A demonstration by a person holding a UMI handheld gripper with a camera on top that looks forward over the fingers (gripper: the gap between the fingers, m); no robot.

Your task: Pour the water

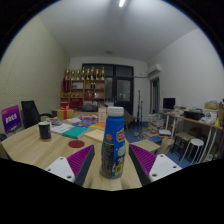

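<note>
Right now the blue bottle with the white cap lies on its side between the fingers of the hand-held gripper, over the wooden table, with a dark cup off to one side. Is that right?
Not quite. In the gripper view the blue bottle stands upright, not on its side. The rest holds: white cap on top, between the fingers of the hand-held gripper, over the wooden table, with the dark cup off to one side.

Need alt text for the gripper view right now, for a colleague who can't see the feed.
A plastic bottle with a white cap and blue label stands upright between the gripper fingers, whose purple pads flank it. Whether they press on it is unclear. Beyond it, a wooden table holds a dark cup and scattered papers, in an office room.
</note>
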